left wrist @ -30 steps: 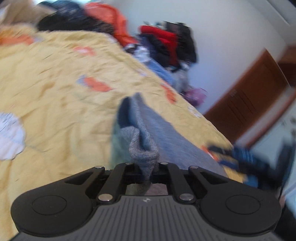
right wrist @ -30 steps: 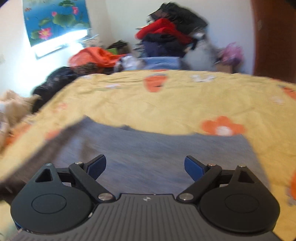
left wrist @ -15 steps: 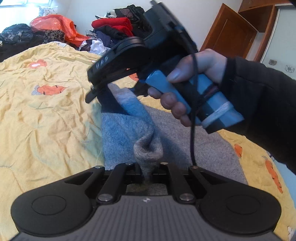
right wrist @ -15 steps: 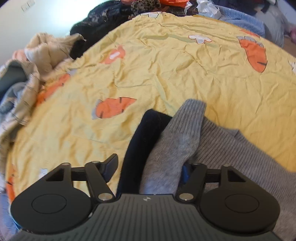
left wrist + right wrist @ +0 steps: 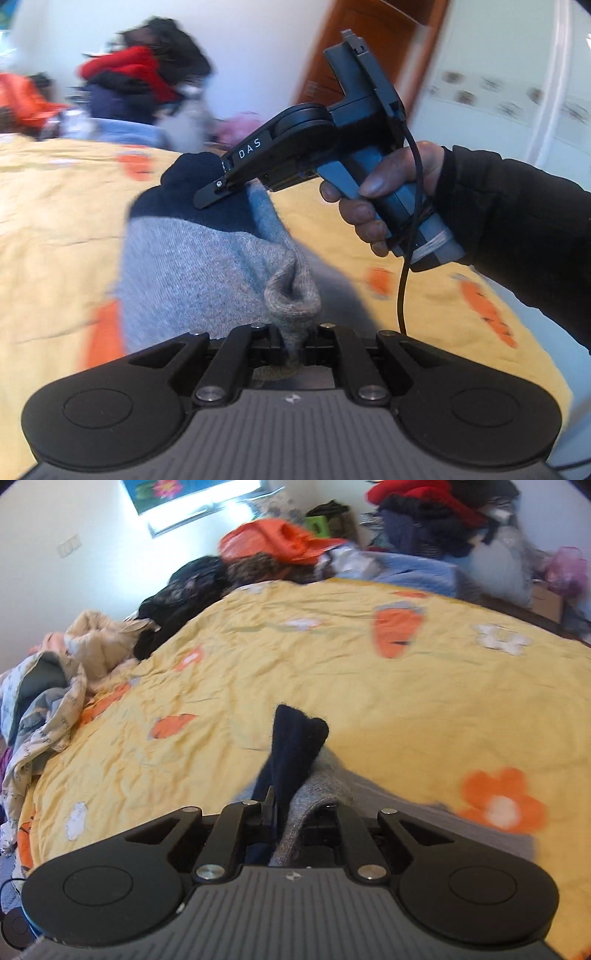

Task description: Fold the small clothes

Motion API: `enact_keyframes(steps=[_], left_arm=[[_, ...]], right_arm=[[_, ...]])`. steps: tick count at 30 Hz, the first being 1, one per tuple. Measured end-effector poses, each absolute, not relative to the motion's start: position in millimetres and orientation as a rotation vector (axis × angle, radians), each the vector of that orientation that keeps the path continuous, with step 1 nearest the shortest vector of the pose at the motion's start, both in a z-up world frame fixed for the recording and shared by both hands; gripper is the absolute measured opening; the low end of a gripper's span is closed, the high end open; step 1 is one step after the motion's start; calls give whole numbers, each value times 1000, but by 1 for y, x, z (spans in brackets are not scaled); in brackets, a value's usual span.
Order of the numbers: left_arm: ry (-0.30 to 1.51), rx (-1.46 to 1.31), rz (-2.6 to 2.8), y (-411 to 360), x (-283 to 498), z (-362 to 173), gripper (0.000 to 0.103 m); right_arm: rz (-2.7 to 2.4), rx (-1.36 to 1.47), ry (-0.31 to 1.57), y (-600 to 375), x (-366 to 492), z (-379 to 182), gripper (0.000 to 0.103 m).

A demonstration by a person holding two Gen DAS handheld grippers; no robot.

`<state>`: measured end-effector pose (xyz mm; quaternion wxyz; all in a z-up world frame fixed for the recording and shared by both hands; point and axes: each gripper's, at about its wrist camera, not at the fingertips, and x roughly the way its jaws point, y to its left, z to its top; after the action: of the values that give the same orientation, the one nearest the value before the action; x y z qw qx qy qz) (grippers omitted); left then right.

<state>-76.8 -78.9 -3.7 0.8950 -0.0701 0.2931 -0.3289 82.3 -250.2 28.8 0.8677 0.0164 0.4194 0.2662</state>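
Observation:
A small grey knit garment (image 5: 195,258) with a dark navy band lies partly lifted off the yellow flowered bedspread (image 5: 55,221). My left gripper (image 5: 293,334) is shut on a bunched grey edge of it. The left wrist view also shows my right gripper (image 5: 210,192), held in a person's hand (image 5: 373,195), pinching the navy corner farther off. In the right wrist view the right gripper (image 5: 291,812) has its jaws closing tight, with navy and grey folds of the garment (image 5: 295,746) pressed between them. The cloth stretches between the two grippers.
Clothes are heaped along the bed's far side: an orange piece (image 5: 277,542), a red and dark pile (image 5: 424,513), black items (image 5: 177,590). Pale garments (image 5: 55,672) lie at the left edge. A wooden door (image 5: 354,48) stands behind the bed.
The right gripper went from wide open over the grey cloth to shut on its navy-banded corner. Both grippers have swung across the bed with the garment, the left one rolling.

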Motion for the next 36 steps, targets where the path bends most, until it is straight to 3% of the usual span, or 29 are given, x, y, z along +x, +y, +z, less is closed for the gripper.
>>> enact_keyframes(steps=[9, 11, 13, 17, 20, 27, 28, 29, 30, 36], left_arm=[[704, 44, -772, -186, -86, -48, 6], [707, 90, -764, -194, -87, -55, 6], [683, 133, -772, -197, -91, -52, 8], [632, 227, -783, -209, -107, -48, 18], [606, 286, -801, -216, -119, -48, 29], [599, 341, -795, -231, -115, -57, 30], [606, 331, -797, -230, -114, -57, 30], [619, 318, -800, -229, -111, -56, 30], [632, 306, -806, -227, -111, -54, 30], [665, 257, -860, -221, -101, -52, 28]], right_arm=[[380, 162, 899, -362, 57, -35, 20], [341, 244, 877, -380, 54, -43, 48], [302, 331, 827, -400, 50, -41, 63], [277, 490, 729, -433, 46, -33, 64], [322, 486, 737, -432, 46, -31, 63], [377, 413, 773, -405, 54, -38, 51], [373, 403, 777, -402, 55, -40, 41], [374, 388, 788, -399, 56, -43, 24], [372, 370, 793, -396, 56, -45, 15], [324, 433, 733, -414, 51, -44, 14]])
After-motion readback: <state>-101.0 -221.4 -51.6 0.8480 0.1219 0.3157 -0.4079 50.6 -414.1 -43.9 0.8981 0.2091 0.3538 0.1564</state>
